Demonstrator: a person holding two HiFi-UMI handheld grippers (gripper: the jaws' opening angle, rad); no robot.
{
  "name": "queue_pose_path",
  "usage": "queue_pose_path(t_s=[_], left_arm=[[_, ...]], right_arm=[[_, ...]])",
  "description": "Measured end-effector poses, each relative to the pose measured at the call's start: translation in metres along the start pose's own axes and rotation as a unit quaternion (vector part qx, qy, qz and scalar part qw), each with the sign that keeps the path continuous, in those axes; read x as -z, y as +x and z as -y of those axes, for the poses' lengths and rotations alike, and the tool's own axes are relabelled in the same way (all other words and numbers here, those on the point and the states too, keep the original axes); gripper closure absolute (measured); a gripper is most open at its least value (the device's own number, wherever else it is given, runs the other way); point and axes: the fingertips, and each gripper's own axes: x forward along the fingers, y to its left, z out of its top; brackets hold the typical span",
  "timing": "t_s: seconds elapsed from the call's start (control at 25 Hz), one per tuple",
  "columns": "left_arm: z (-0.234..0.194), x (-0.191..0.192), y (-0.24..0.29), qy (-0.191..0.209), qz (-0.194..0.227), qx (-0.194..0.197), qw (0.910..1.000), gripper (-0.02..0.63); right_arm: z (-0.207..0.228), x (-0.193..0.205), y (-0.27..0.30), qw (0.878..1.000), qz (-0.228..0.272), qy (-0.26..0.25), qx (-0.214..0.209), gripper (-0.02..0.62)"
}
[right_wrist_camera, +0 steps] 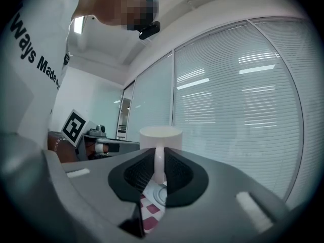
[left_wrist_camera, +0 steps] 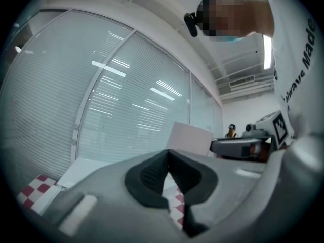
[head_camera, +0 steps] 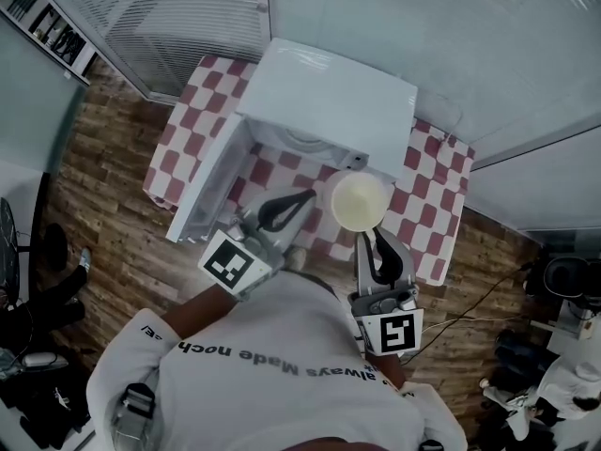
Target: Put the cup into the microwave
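Note:
A cream cup [head_camera: 359, 200] hangs in the air in front of the white microwave [head_camera: 329, 97], held upright above the checkered table [head_camera: 427, 205]. My right gripper [head_camera: 368, 240] is shut on its handle; in the right gripper view the cup [right_wrist_camera: 160, 138] stands just past the pads of that gripper [right_wrist_camera: 159, 173], which pinch the thin handle. The microwave's door [head_camera: 211, 191] is swung open to the left. My left gripper [head_camera: 302, 198] is shut and holds nothing, its tip close to the left of the cup and in front of the open cavity. In its own view the left gripper [left_wrist_camera: 168, 172] has its pads meeting.
The table's red-and-white cloth [head_camera: 188, 120] shows on both sides of the microwave. Glass walls with blinds [head_camera: 169, 17] stand right behind the table. Wooden floor [head_camera: 113, 214] lies to the left, and a cable [head_camera: 488, 294] runs across it at the right.

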Motion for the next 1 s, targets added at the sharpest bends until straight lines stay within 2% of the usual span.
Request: queue_pose_path(t_s=[0.4, 1.0], left_arm=[[-0.021, 0.001, 0.012, -0.003, -0.005, 0.002, 1.0, 0.602], [-0.101, -0.021, 0.01, 0.006, 0.003, 0.01, 0.9999, 0.601]], right_arm=[[0.011, 0.003, 0.022, 1.0, 0.002, 0.004, 0.004, 0.551], [0.003, -0.004, 0.097, 1.0, 0.006, -0.009, 0.014, 0.551]])
